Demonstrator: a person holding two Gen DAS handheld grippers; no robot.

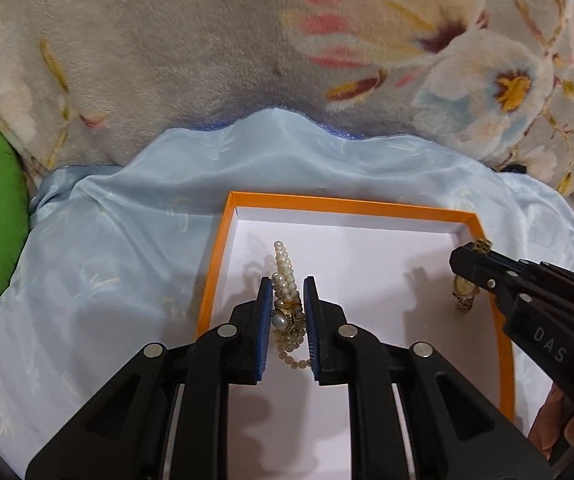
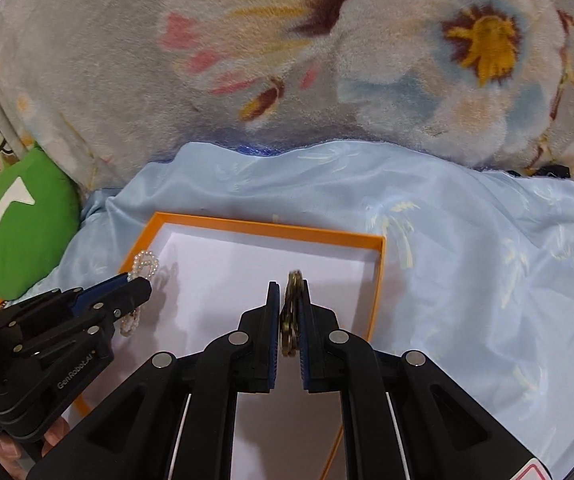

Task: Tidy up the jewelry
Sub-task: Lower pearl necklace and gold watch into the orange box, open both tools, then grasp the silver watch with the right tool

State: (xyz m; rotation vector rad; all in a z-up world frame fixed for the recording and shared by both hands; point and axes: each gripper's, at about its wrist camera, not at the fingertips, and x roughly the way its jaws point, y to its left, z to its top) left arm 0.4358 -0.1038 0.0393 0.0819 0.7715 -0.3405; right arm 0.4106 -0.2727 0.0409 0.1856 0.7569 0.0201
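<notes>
The left gripper (image 1: 287,312) is pinching a pearl bracelet (image 1: 285,280) between its blue pads (image 1: 264,320). The strand is standing on end in the grip, its long axis running along the fingers: one loop is poking out past the tips and a shorter loop is hanging below. This gripper is hovering over the left half of the orange box (image 1: 367,205), with the white floor directly beneath the pearls.

To the right, the right gripper (image 2: 290,312) is pressed together on a gold watch (image 2: 293,304), held edge-on. In the left wrist view the watch face (image 1: 462,286) is dangling below the right gripper's tip, near the right wall of the box.

Judgement: each piece is already sitting above its own side of the box, well apart from the other. The coming move appears to be a straight lowering and release for each hand, with no crossing needed. The dangling loops are likely to touch down first.
</notes>
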